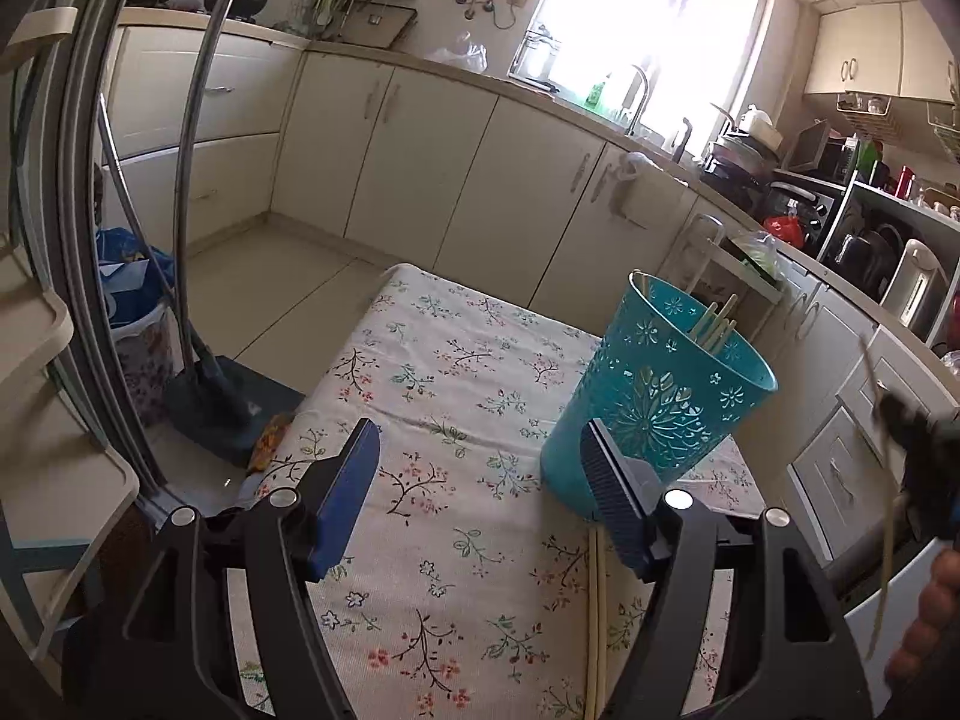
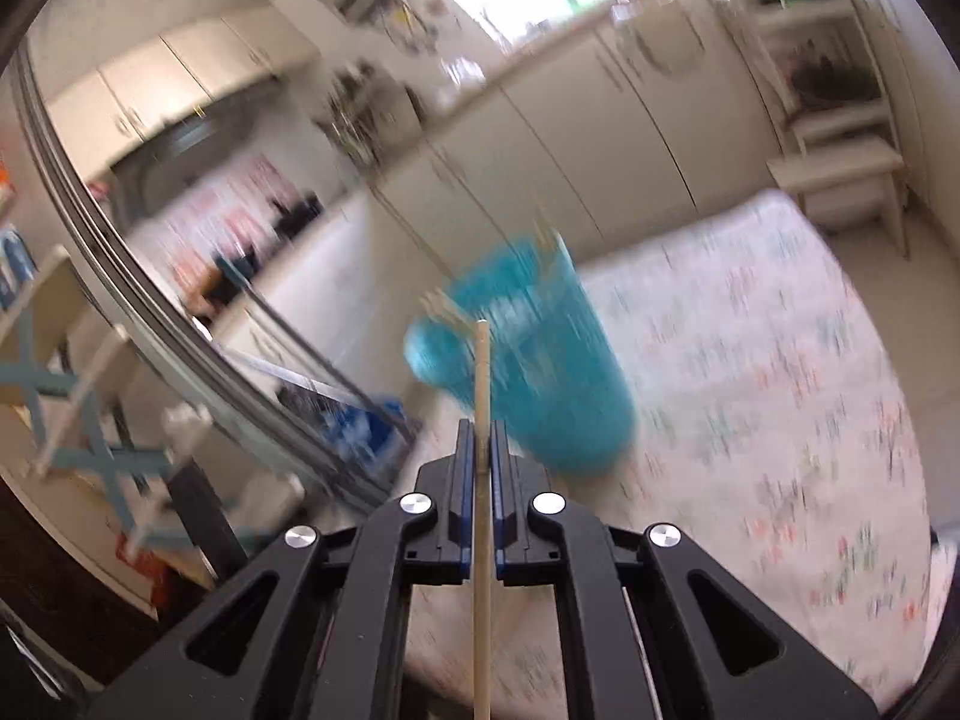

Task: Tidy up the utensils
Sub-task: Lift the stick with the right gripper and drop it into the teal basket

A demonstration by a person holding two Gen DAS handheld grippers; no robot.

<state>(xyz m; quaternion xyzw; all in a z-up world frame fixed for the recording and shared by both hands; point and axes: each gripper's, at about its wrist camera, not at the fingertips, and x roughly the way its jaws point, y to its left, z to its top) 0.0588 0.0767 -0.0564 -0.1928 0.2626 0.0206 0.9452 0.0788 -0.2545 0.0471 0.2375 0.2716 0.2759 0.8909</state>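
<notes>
Two wrist views over a counter (image 1: 456, 360) covered by a floral cloth, set in a kitchen with cream cabinets and a bright window.

Left wrist view: the left tongs (image 1: 483, 492) stand spread above the middle of the counter, blue pads apart, with nothing between them. A teal perforated holder (image 1: 654, 402) stands upright near the counter's right edge, just beyond the right-hand pad, which overlaps its lower wall in this view. Several pale chopsticks (image 1: 714, 324) lean inside the holder, their tips rising above the rim. One loose chopstick (image 1: 597, 612) lies flat on the cloth at the near end of the counter, running toward the near edge and partly hidden under the right-hand finger of the tongs. At the far right of the frame, beyond the counter's right edge, the right tongs (image 1: 900, 420) appear blurred, with a pale stick hanging down from them; part of a hand (image 1: 924, 618) shows at the lower right corner.

Right wrist view: the picture is motion-blurred apart from the tool itself. The right tongs (image 2: 478, 438) are pressed together, pinching a held chopstick (image 2: 482, 360) lengthwise; its tip juts out past the pads and its shaft runs back toward the camera. Beyond the tip, the teal holder (image 2: 540, 372) stands on the cloth, clear of the stick.
</notes>
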